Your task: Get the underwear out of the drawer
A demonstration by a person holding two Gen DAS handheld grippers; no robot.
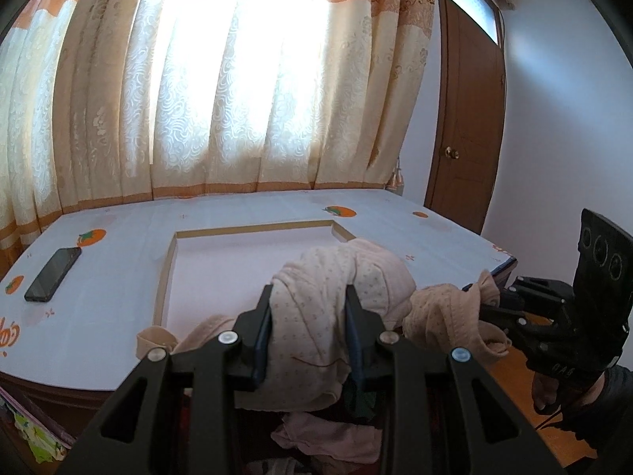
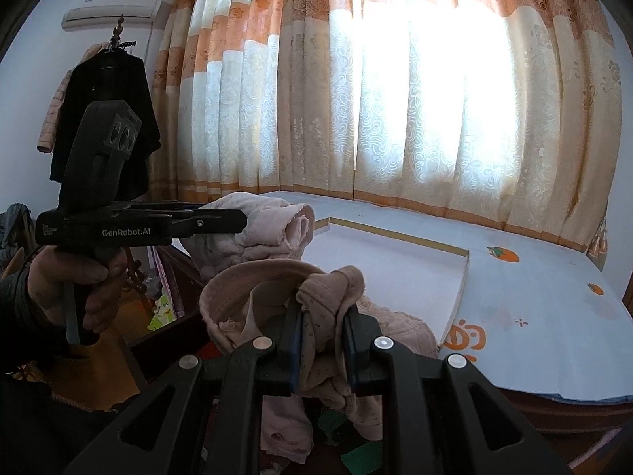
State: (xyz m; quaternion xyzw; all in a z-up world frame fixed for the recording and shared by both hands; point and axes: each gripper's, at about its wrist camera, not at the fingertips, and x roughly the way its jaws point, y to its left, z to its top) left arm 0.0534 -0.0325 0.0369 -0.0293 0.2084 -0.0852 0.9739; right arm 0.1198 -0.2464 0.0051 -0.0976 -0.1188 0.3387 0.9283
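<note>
both grippers, left gripper [image 1: 310,308] and right gripper [image 2: 319,324], pinch the pink underwear [image 1: 316,277] at separate bunches, likely to lift it clear of the drawer.

Two grippers: the left gripper [image 1: 309,297] and the right gripper [image 2: 321,312], each clamped on pale pink underwear [image 1: 316,316]; how many separate garments make up the bunch cannot be told. One phone [image 1: 52,274] lies on the tabletop [image 1: 118,277]. Four orange fruit prints [image 1: 91,237] show in the left view. One door [image 1: 467,118], one air conditioner [image 2: 112,8], one black coat [image 2: 108,114].
</note>
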